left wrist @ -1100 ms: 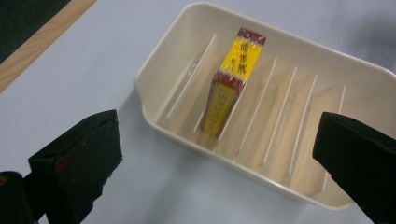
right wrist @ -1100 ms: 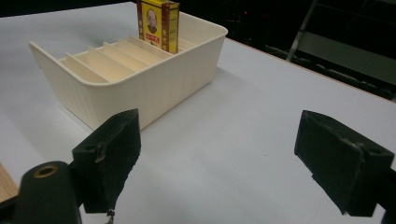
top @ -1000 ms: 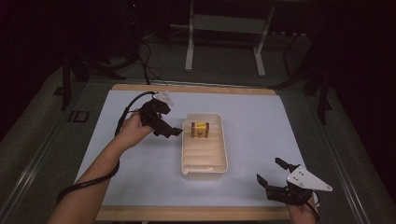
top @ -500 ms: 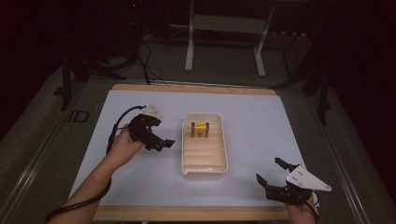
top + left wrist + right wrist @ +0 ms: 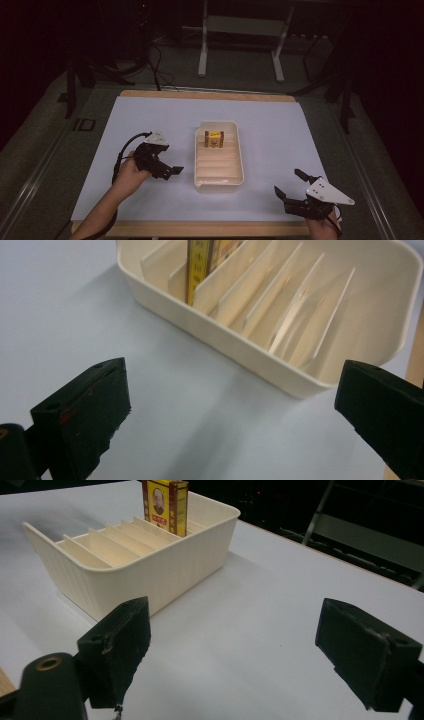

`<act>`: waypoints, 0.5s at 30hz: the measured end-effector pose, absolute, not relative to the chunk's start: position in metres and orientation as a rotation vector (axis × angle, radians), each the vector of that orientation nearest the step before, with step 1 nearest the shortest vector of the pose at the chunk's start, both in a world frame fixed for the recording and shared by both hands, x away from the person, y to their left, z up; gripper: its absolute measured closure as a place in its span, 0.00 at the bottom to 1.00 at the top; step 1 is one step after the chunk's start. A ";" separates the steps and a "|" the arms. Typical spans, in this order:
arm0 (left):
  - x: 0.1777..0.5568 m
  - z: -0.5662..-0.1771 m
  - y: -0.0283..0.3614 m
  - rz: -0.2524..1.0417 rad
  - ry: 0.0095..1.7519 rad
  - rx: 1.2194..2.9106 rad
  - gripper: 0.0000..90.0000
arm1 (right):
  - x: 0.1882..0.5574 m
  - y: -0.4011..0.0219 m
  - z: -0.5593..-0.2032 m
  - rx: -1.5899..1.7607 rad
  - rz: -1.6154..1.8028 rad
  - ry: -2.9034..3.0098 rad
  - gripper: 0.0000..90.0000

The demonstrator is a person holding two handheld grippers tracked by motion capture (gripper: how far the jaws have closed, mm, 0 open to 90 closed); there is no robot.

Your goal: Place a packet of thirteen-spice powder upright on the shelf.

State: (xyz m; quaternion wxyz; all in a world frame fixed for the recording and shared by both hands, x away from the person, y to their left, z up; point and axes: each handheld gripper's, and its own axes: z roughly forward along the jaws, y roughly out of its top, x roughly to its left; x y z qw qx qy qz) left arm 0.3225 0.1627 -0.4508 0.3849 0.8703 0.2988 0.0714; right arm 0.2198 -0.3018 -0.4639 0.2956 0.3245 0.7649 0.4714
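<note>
- The cream slotted tray (image 5: pixel 220 172) sits in the middle of the white desk (image 5: pixel 280 135), its dividers running across it.
- A small yellow box (image 5: pixel 214 139) stands upright in one of the far slots of the tray, between two dividers.
- The left claw (image 5: pixel 172 171) is held low over the desk just left of the tray, jaws spread wide with nothing between them; in the left gripper view the tray's near wall (image 5: pixel 235 342) lies ahead of them.
- The right claw (image 5: pixel 292 186) is near the desk's front edge, right of the tray and well apart from it, also gaping wide and empty.
- In the right gripper view the yellow box (image 5: pixel 165 505) rises above the tray's rim (image 5: pixel 150 562).
</note>
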 end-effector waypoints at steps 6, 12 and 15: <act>0.313 -0.461 0.171 0.179 0.791 2.216 0.02 | 0.219 -0.303 -0.464 0.859 1.255 2.031 0.16; 0.299 -0.469 0.180 0.143 0.771 2.213 0.02 | 0.219 -0.303 -0.463 0.865 1.256 2.025 0.16; 0.292 -0.472 0.185 0.154 0.781 2.197 0.02 | 0.219 -0.304 -0.463 0.871 1.258 2.025 0.16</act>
